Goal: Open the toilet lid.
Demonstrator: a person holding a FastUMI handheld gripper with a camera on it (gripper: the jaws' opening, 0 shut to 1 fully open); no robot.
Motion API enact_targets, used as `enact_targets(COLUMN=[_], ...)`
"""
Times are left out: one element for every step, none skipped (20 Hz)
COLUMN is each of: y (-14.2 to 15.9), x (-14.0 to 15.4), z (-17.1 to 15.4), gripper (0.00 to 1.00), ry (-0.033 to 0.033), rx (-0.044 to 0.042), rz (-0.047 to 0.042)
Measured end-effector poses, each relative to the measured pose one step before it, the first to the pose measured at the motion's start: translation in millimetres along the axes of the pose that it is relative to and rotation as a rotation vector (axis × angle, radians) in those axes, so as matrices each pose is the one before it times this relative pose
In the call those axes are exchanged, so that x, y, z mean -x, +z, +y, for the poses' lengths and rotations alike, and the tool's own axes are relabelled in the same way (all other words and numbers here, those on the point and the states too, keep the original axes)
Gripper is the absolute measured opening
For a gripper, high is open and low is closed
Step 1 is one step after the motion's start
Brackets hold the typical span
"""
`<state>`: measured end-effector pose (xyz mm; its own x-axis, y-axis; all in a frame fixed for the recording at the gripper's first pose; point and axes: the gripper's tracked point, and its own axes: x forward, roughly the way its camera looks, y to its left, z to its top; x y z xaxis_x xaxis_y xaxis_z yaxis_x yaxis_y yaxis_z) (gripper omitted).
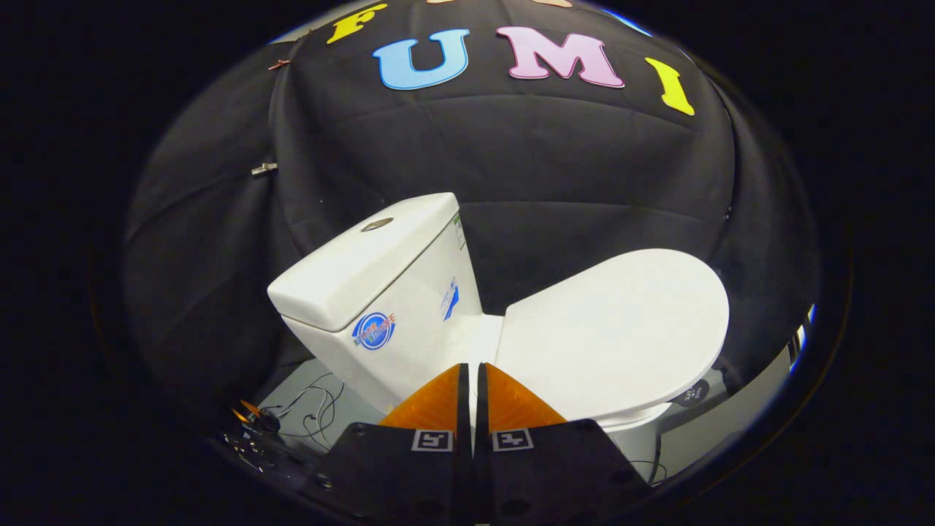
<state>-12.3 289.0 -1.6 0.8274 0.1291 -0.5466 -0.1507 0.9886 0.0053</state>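
Seen from the gripper view: tool (472, 380) with orange fingers (434, 405) pressed nearly together, gripping nothing, poised above the junction of cistern (380, 277) and bowl. Just ahead and to the right, toilet lid (617, 332) lying flat and closed over the seat, white, glossy. Likely rigid, light plastic, hinged at the cistern end and slippery to pinch; best taken at the overhanging front rim, farthest from the hinge. Hinges hidden behind the fingers; seat and bowl mostly covered by the lid; cables (314, 416) on the floor beside the base hard to make out.
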Motion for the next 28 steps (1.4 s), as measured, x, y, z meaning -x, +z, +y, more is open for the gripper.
enact_targets(y=[-3.59,-2.87,-0.24,1.92,3.12,0.13,0.44,4.82,7.06,6.93,5.92,3.45,4.72,3.58,1.47,-2.63,-2.11,0.88,0.60,2.24,-1.26,0.51,-0.78,1.12,-1.20,-1.55,-3.91,-4.72], x=[0.99,2.55,4.69,3.43,3.49,1.93,3.42,3.27,3.87,2.92,2.90,1.95,2.47,1.85,1.90,1.24,1.73,1.09,1.50,0.50,0.43,0.20,2.37,0.91,0.17,0.07,0.80,0.19], z=[-0.43,-2.10,-4.25,-9.12,-7.94,-7.60,-7.72,-8.47,-9.97,-9.19,-8.51,-5.00,-8.16,-7.64,-7.85,-6.78,-6.31,-4.66,-6.60,-4.22,-4.82,-3.08,-2.53,-3.66,-1.67,0.18,2.04,-0.20], gripper=[0.05,0.05,0.05,0.05,0.05,0.05,0.05,0.05,0.05,0.05,0.05,0.05,0.05,0.05,0.05,0.05,0.05,0.05,0.05,0.05,0.05,0.06,0.06,0.05,0.09,0.12,0.29,0.47], ry=[0.01362,0.01384,0.01597,0.00352,0.01083,0.00427,0.00861,-0.00090,-0.00438,-0.00539,-0.00115,0.00391,-0.00013,-0.00249,-0.00643,-0.00433,-0.00167,-0.00107,-0.00493,-0.00275,-0.00657,-0.00077,-0.00389,-0.00561,-0.00121,0.00713,0.01286,0.00976], rx=[-0.01061,-0.01513,-0.01388,-0.00978,-0.01771,-0.00873,-0.00663,-0.00660,-0.00609,-0.00429,-0.00893,-0.01171,-0.00564,0.00055,0.00546,0.00491,-0.00239,-0.00420,-0.00292,-0.00376,-0.00539,-0.00630,-0.00291,-0.00176,0.00222,-0.00061,0.00058,-0.00164], rz=[0.01248,0.00924,-0.00205,-0.00593,-0.00749,0.00846,0.00385,-0.00684,-0.01488,-0.01284,-0.00616,-0.00016,-0.00627,-0.01040,-0.00469,0.00838,0.00740,-0.00123,-0.00117,-0.00626,0.00241,0.00596,0.00001,-0.00244,0.00130,0.00666,0.01652,0.01440])
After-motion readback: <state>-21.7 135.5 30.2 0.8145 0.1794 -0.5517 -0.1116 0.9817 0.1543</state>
